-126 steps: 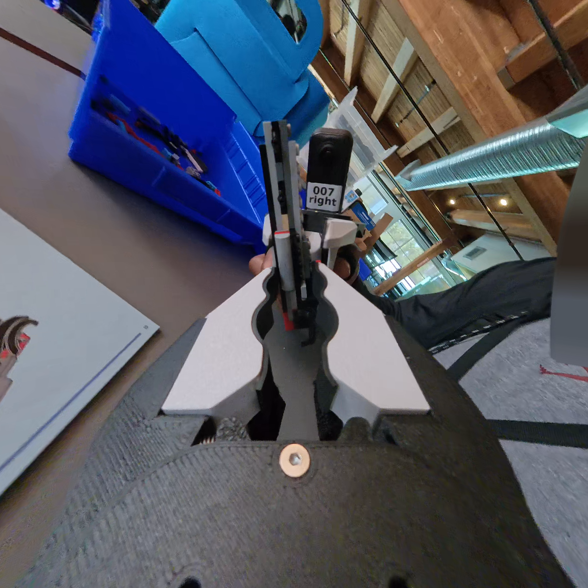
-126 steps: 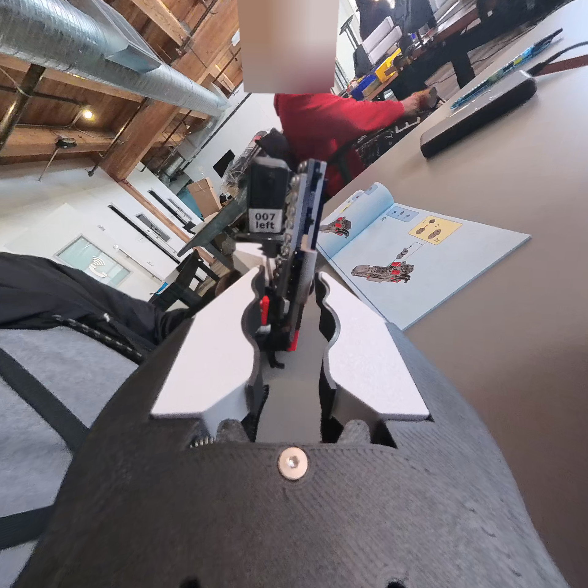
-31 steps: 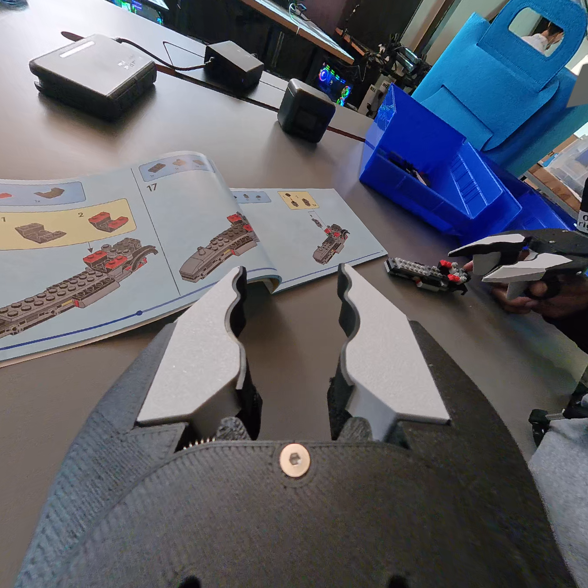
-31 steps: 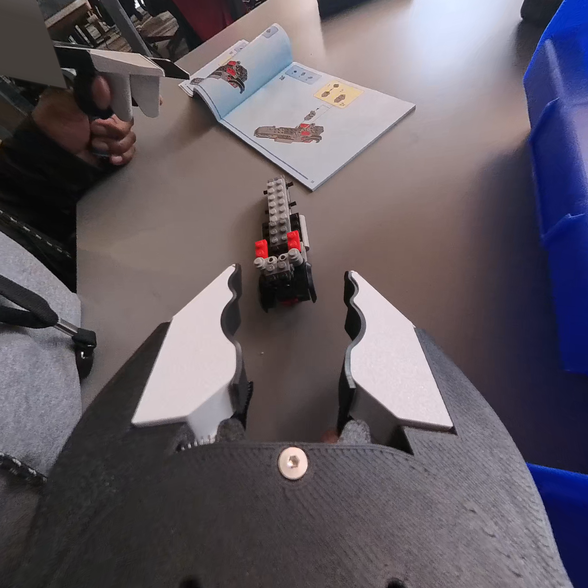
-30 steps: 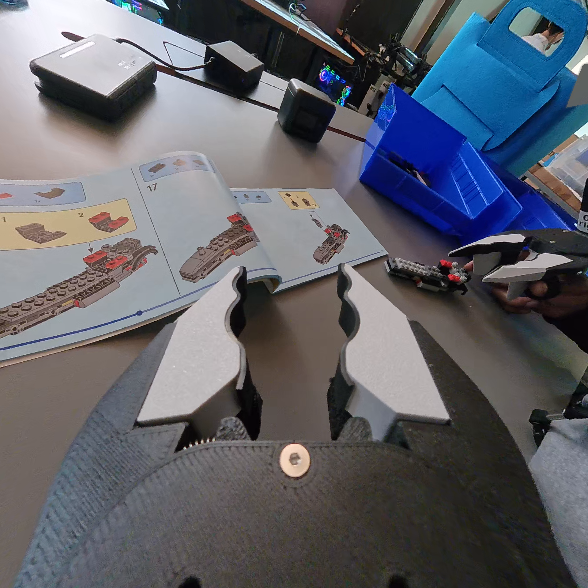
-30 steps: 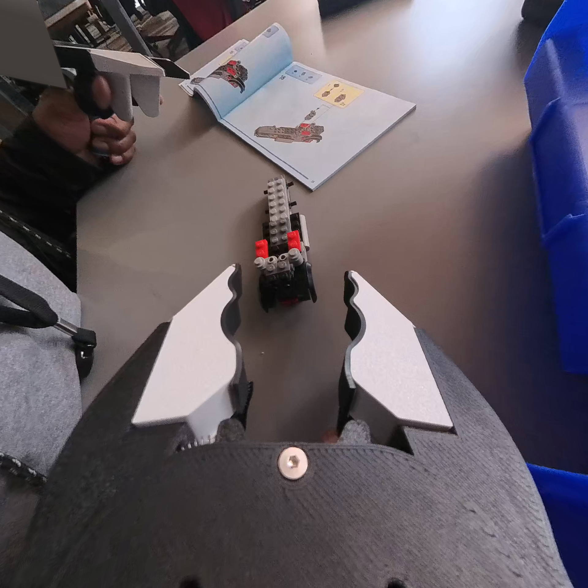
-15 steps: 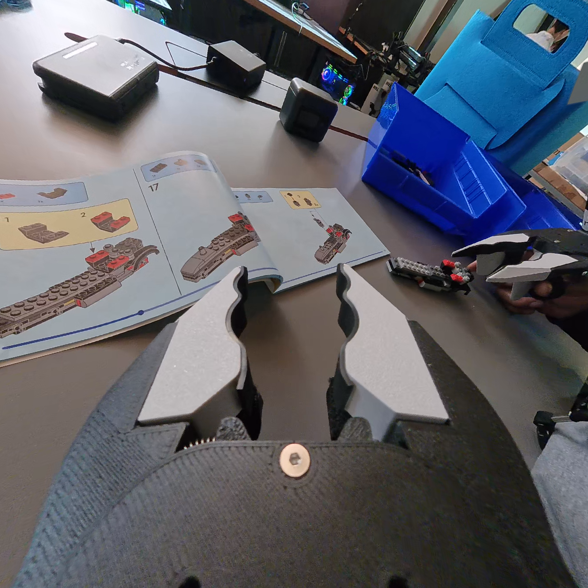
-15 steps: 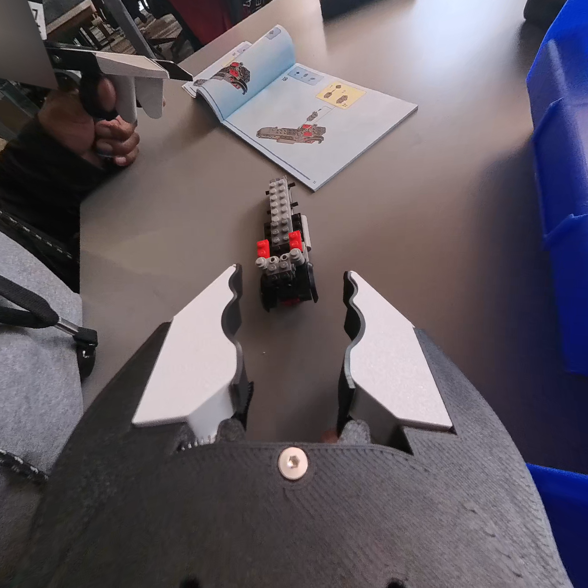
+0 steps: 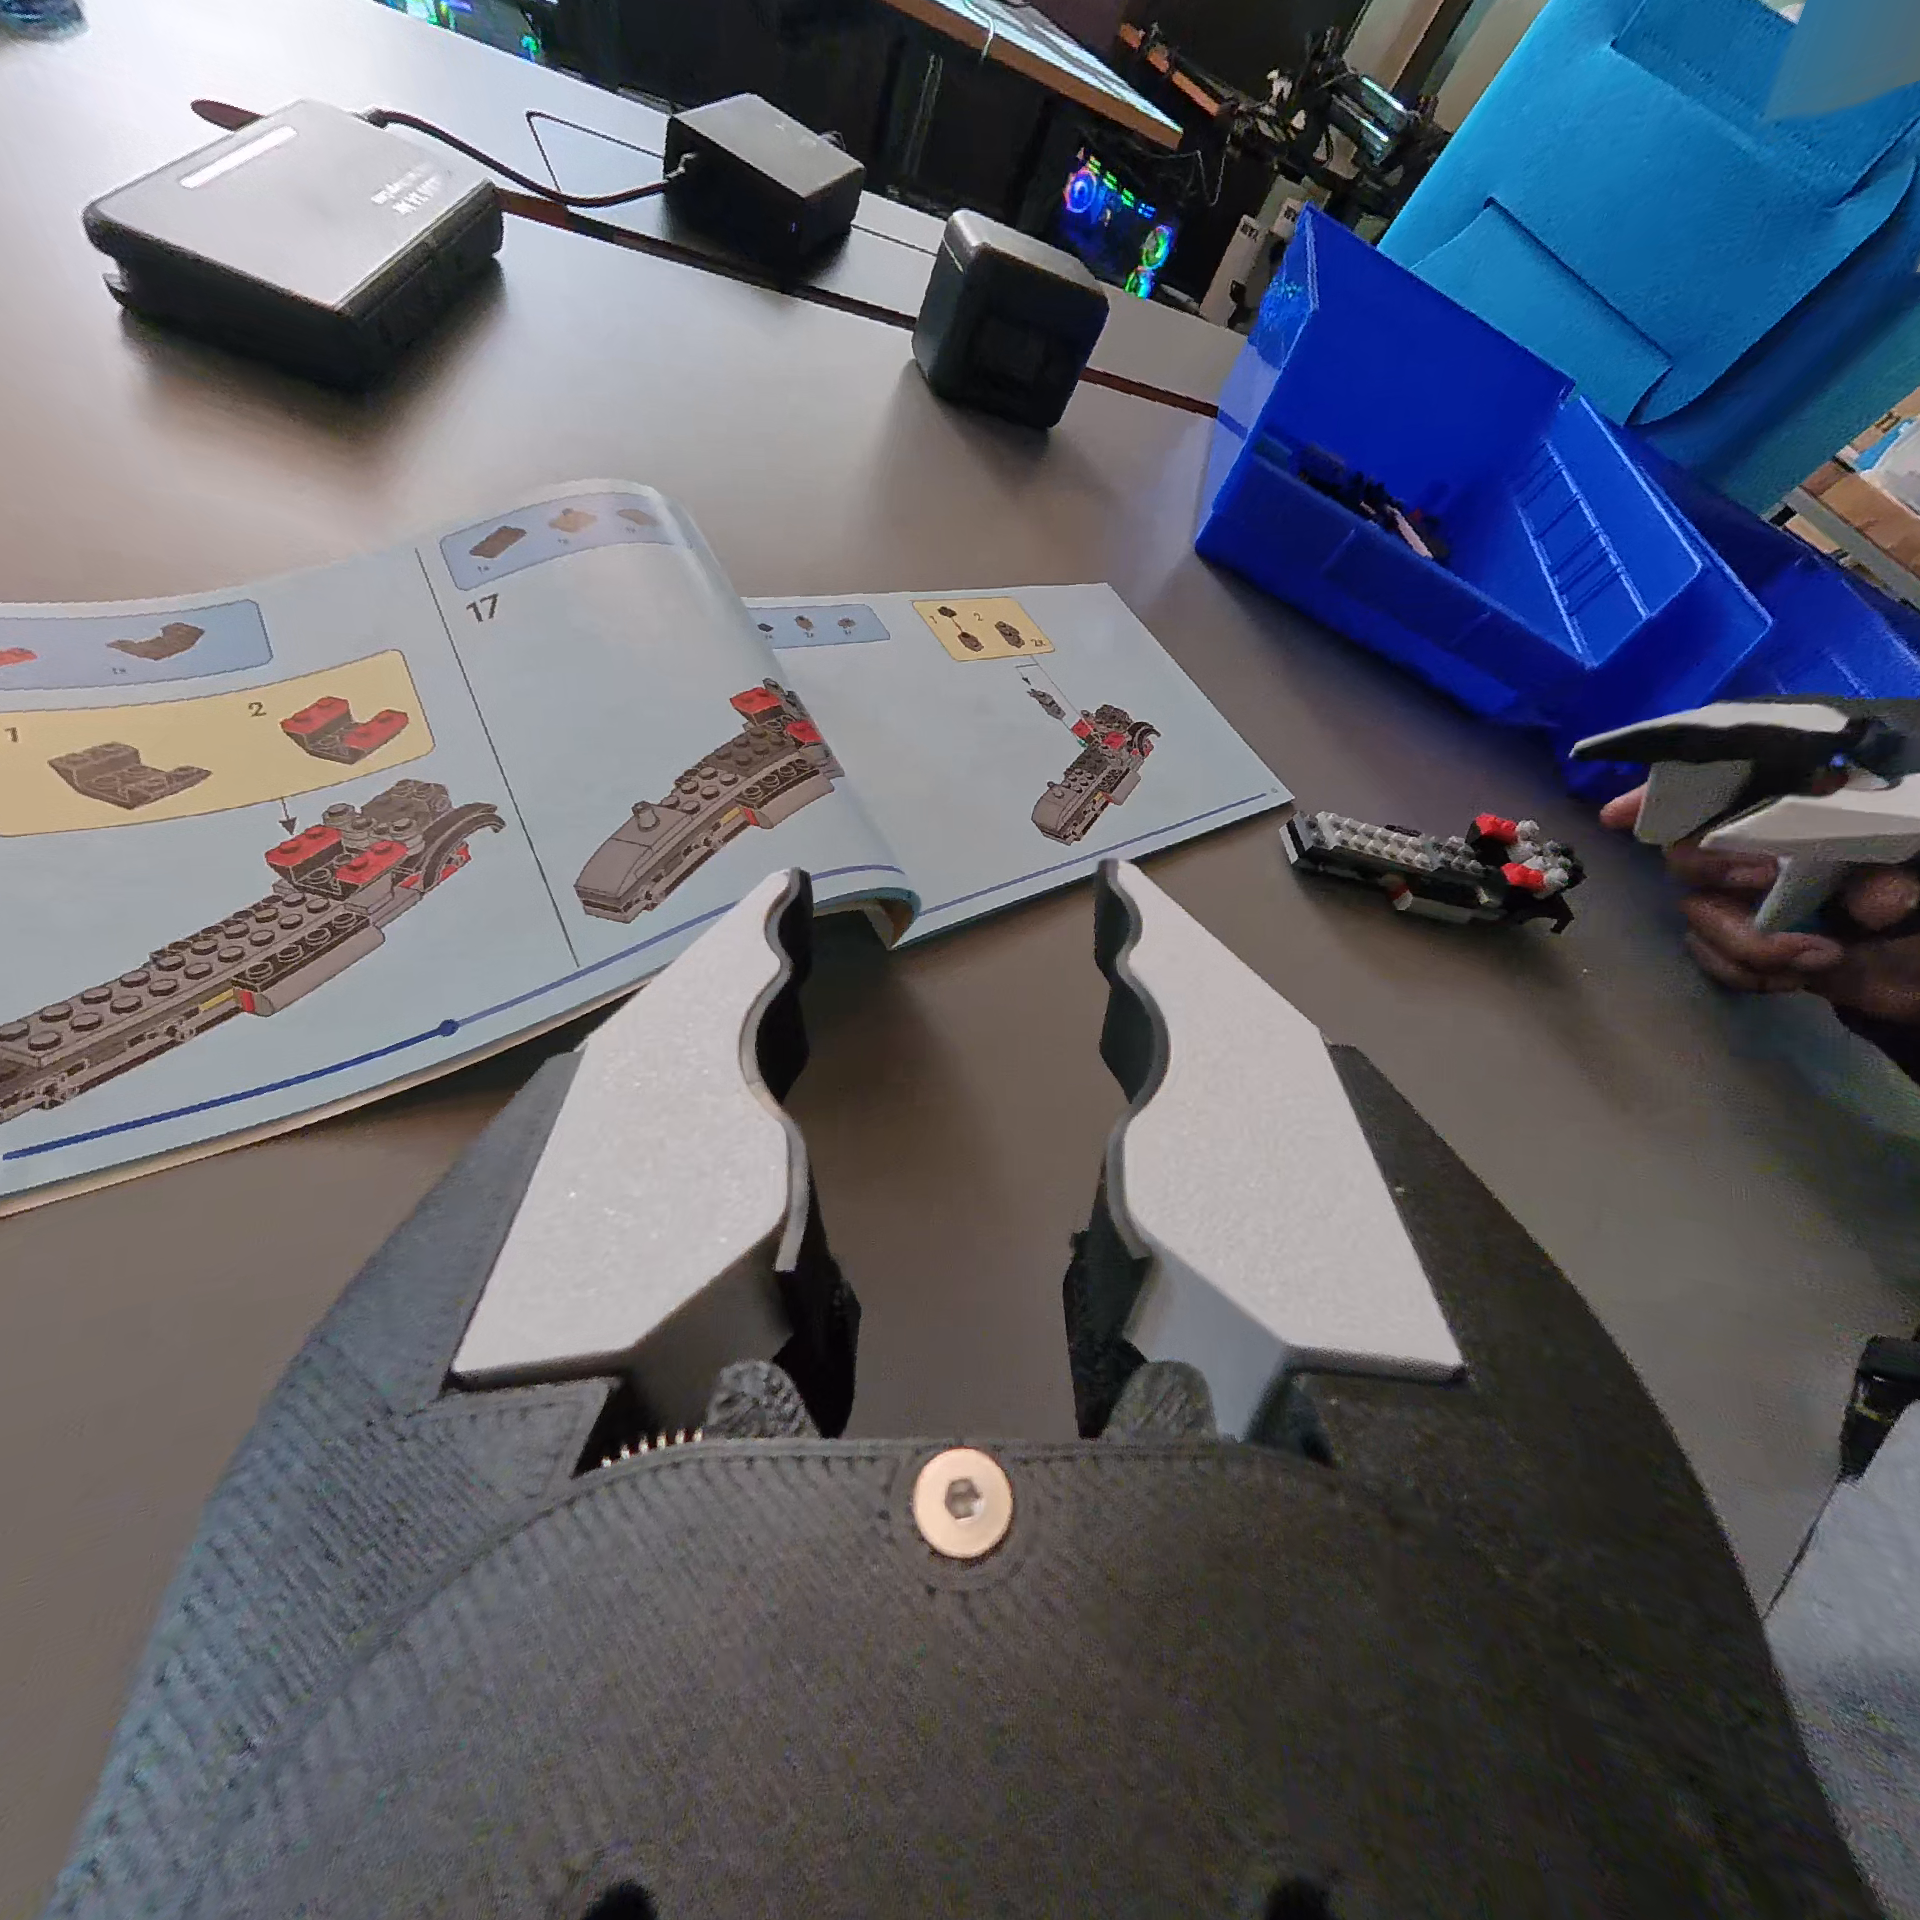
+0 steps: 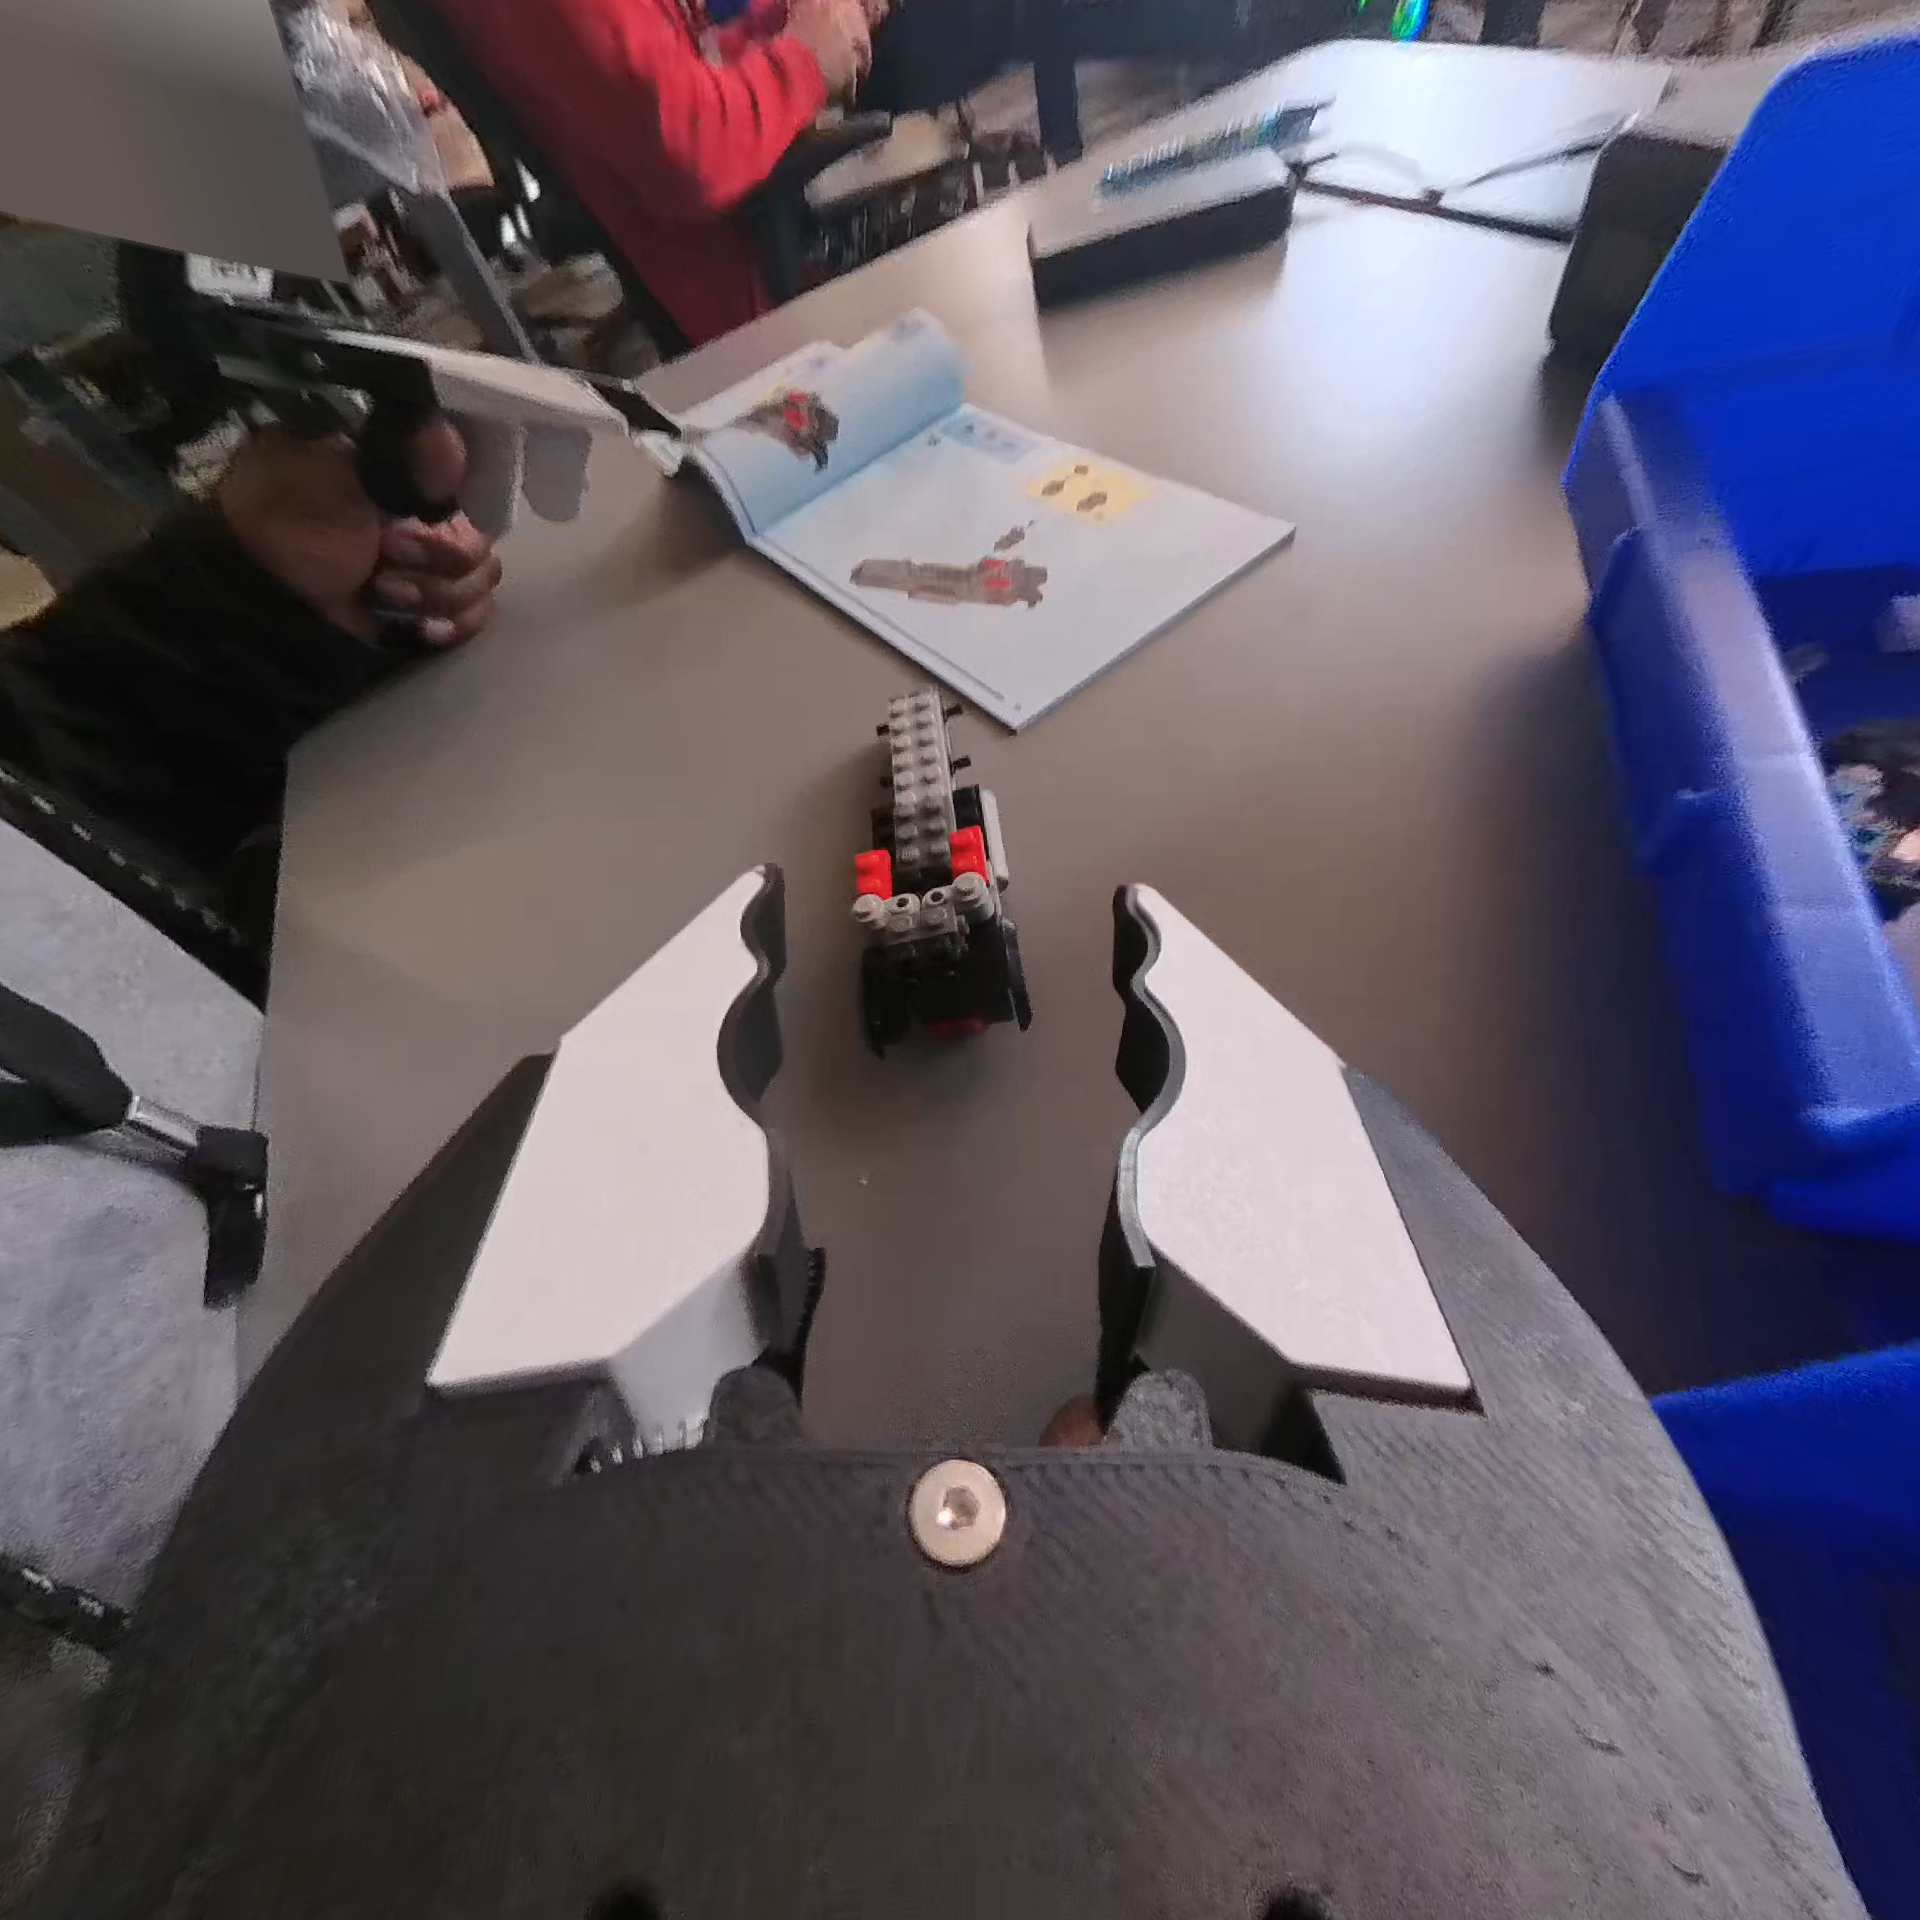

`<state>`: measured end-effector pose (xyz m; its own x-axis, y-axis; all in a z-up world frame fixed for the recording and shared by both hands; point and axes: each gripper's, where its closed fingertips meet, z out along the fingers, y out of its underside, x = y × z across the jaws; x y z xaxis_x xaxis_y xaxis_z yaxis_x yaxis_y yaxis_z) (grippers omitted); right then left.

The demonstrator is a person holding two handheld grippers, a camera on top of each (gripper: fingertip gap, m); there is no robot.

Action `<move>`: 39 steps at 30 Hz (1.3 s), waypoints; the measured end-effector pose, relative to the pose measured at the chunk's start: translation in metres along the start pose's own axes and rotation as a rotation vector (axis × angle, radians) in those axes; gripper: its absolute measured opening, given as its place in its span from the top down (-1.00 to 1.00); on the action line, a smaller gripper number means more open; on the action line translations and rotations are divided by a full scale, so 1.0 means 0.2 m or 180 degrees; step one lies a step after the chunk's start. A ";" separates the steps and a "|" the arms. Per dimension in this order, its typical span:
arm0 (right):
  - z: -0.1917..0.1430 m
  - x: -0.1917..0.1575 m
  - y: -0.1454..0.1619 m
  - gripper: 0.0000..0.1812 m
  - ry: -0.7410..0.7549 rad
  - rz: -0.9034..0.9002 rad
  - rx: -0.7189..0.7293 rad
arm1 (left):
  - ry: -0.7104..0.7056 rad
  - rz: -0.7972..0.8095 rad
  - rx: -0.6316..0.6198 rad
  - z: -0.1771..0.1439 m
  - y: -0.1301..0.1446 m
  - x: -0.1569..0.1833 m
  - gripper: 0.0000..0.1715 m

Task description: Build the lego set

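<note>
A long grey, black and red lego model [image 10: 935, 883] lies flat on the dark table, just in front of my right gripper [image 10: 945, 904], whose jaws are open and empty on either side of its near end. It also shows in the left wrist view [image 9: 1429, 868], at the right. My left gripper [image 9: 945, 883] is open and empty, low over the table at the near edge of the open instruction booklet [image 9: 499, 790]. The right gripper [image 9: 1766, 800] shows at the far right of the left wrist view, held by a hand.
Blue parts bins [image 9: 1475, 561] with loose pieces stand at the right [image 10: 1745, 831]. A black flat box [image 9: 291, 229], a power adapter [image 9: 758, 171] and a small black cube [image 9: 1008, 307] with cables lie at the back. A person in red [image 10: 644, 135] sits beyond the table. Left tips to right tips: about 30 centimetres.
4.2 s ago both grippers held the model up in the air between them. Now it lies on the table and both are open. In the last half second the right view tilted up slightly.
</note>
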<state>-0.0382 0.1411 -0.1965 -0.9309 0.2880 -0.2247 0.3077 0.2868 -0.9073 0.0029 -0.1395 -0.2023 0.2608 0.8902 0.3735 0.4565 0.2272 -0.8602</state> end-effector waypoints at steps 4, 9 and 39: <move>-0.07 0.01 -0.05 0.29 0.0020 0.0034 0.0341 | -0.0009 0.0048 -0.0029 0.01 0.01 0.01 0.36; -0.18 0.03 -0.13 0.30 -0.0042 0.0209 0.0822 | -0.0091 0.0199 -0.0007 0.00 0.00 0.02 0.36; -0.07 0.11 0.01 0.49 0.0445 0.0254 0.0125 | -0.0353 0.0294 -0.0369 0.07 0.07 -0.01 0.36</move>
<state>-0.0549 0.1602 -0.1978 -0.8666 0.4334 -0.2474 0.3690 0.2228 -0.9023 -0.0023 -0.1329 -0.2204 0.2138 0.9447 0.2489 0.5316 0.1012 -0.8409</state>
